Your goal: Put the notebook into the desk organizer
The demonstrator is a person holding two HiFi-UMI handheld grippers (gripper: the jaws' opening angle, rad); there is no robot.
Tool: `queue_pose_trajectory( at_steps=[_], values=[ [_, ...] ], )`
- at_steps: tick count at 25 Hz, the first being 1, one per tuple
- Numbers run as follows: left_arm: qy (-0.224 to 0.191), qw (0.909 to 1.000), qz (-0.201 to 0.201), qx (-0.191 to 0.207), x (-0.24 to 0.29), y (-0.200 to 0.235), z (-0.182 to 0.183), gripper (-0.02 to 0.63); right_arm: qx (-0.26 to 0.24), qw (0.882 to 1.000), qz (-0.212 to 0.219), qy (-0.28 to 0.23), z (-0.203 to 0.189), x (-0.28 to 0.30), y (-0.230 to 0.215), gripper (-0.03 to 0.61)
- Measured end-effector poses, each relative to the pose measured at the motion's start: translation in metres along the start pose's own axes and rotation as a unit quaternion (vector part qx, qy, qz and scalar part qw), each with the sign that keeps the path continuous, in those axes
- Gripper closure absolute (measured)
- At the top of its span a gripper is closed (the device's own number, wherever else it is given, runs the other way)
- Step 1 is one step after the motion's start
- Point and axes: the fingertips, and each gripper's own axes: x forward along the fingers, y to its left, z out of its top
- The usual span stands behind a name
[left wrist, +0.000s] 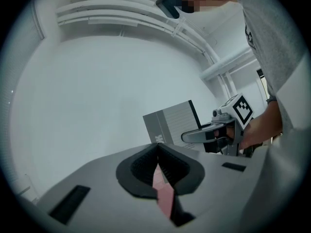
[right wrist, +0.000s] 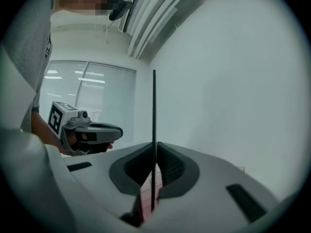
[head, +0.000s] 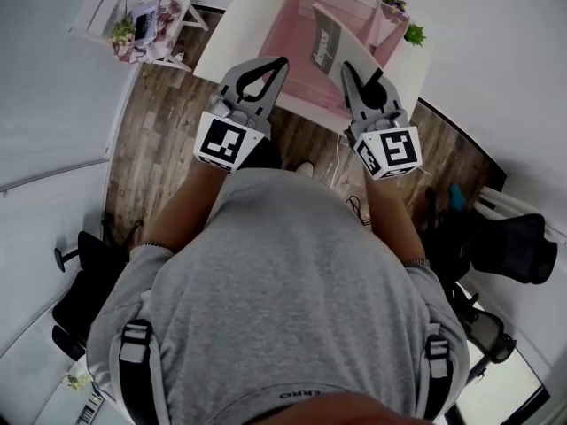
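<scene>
Notebook (head: 332,42) first: its grey cover stands on edge in the air over the table, clamped in the right gripper (right wrist: 154,144). In the right gripper view the jaws are closed tight on it, and it shows as one thin dark line rising straight up from between the pads. The head view shows the grip at the notebook's near end, with the rest reaching away over the desk.

The left gripper (left wrist: 158,147) holds nothing. Its jaw tips meet, leaving only a small teardrop gap behind them, and pink shows through that gap from below. It is held level beside the right gripper, the two apart and roughly side by side in front of the person's grey shirt (head: 283,282).

Below them is a white table (head: 239,25) with a pink mat (head: 306,20) covering its middle. At the far right corner stands a pink box (head: 383,27), with a small green plant (head: 414,34) just beside it. The floor (head: 151,140) is dark wood planks. A small white stand (head: 97,16) with flowers on it sits well off to the left, against a white wall. Black office chairs (head: 514,246) stand to the right, and another dark chair is at the left. Window blinds (right wrist: 87,86) fill the wall behind the left gripper in the right gripper view.
</scene>
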Motion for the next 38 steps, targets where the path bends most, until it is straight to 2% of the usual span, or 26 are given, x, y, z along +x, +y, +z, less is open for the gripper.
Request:
queue_pose_trajectory(
  at_steps=[2,10,13,16,20,24,27,30,35,38],
  values=[
    [-0.001,0.9998,-0.019,0.008,0.016,0.013,-0.001,0.594,0.008,1.0,-0.01,0.008,0.001,0.015,-0.01,0.561],
    [-0.034,0.9961,-0.081,-0.009,0.07,0.079,-0.003,0.594,0.025,0.998,-0.057,0.032,0.001,0.078,-0.041,0.561],
    [-0.027,0.9938,-0.107,-0.011,0.084,0.095,-0.013,0.594,0.059,0.995,-0.068,0.037,-0.004,0.095,-0.051,0.561],
    [-0.03,0.9907,-0.131,-0.024,0.102,0.105,-0.019,0.594,0.12,0.989,-0.075,0.047,-0.012,0.108,-0.065,0.561],
    [-0.021,0.9877,-0.154,-0.02,0.112,0.111,-0.03,0.594,0.13,0.985,-0.091,0.067,-0.019,0.112,-0.071,0.561],
    [-0.022,0.9872,-0.156,-0.026,0.128,0.113,-0.033,0.594,0.151,0.982,-0.085,0.079,-0.026,0.113,-0.086,0.561],
    [-0.023,0.9877,-0.152,-0.024,0.133,0.111,-0.036,0.594,0.193,0.975,-0.072,0.082,-0.034,0.116,-0.094,0.561],
    [-0.016,0.9895,-0.142,-0.024,0.136,0.111,-0.04,0.594,0.236,0.967,-0.052,0.078,-0.04,0.121,-0.102,0.561],
    [-0.013,0.9926,-0.115,-0.036,0.142,0.114,-0.044,0.594,0.261,0.96,-0.034,0.091,-0.05,0.125,-0.11,0.561],
    [-0.005,0.9938,-0.107,-0.029,0.146,0.115,-0.047,0.594,0.301,0.95,-0.011,0.086,-0.054,0.131,-0.116,0.561]
  ],
)
